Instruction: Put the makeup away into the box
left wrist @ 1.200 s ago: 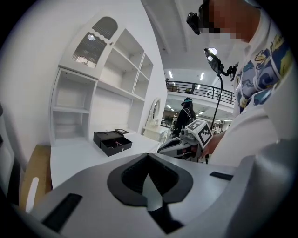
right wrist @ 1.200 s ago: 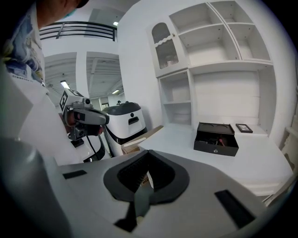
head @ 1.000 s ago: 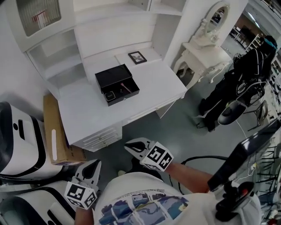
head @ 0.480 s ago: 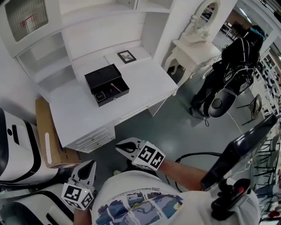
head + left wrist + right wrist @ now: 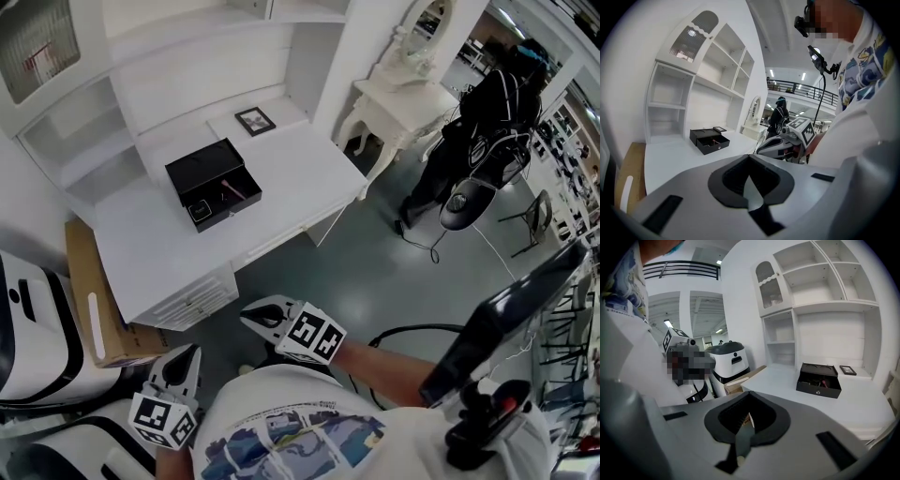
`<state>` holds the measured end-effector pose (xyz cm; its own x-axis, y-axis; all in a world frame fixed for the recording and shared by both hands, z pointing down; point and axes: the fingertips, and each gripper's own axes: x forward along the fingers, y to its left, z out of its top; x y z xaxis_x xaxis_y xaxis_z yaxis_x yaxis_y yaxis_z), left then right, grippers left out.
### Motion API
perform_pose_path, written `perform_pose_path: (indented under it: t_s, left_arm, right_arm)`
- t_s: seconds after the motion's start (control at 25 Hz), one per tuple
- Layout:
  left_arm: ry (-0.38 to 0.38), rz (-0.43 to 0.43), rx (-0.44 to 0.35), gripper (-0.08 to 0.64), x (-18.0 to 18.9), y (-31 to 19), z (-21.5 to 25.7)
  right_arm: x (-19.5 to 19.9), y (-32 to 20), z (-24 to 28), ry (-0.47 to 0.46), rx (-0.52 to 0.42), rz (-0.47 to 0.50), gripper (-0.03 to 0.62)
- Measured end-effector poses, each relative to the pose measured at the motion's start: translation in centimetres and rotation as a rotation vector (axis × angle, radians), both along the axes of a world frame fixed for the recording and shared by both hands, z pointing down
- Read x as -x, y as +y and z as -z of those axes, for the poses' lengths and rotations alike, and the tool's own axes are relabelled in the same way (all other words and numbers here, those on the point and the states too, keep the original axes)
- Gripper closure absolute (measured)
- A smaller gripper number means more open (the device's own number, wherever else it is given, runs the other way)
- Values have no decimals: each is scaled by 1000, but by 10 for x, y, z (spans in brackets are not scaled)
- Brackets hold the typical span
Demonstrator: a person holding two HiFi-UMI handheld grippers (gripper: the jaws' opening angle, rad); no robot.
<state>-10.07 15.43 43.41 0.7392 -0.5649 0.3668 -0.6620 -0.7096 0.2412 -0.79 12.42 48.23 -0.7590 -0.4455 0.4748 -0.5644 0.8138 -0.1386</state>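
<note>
Box (image 5: pixel 214 184): black, drawer open, on the white desk (image 5: pixel 291 173), back from its front edge, with bare top around it.
Makeup (image 5: pixel 231 190): lay in the drawer.
Left gripper (image 5: pixel 186 352): jaws together, empty, well apart from the desk.
Right gripper (image 5: pixel 258 314): jaws together, empty, over open grey floor (image 5: pixel 375 272).

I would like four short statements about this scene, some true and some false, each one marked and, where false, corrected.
1. The black box on the white desk is open. True.
2. The right gripper holds a makeup item. False: its jaws are shut on nothing.
3. The picture frame lies inside the box. False: it lies on the desk, beyond the box.
4. The left gripper hovers short of the desk, near the person. True.
</note>
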Motion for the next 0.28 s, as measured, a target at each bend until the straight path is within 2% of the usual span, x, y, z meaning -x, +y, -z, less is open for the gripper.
perform_pose_path:
  t_s: [0.28]
  left_arm:
    - [-3, -8, -1, 546, -6, -4, 4]
  right_arm:
    - [-4, -2, 1, -5, 2, -4, 568]
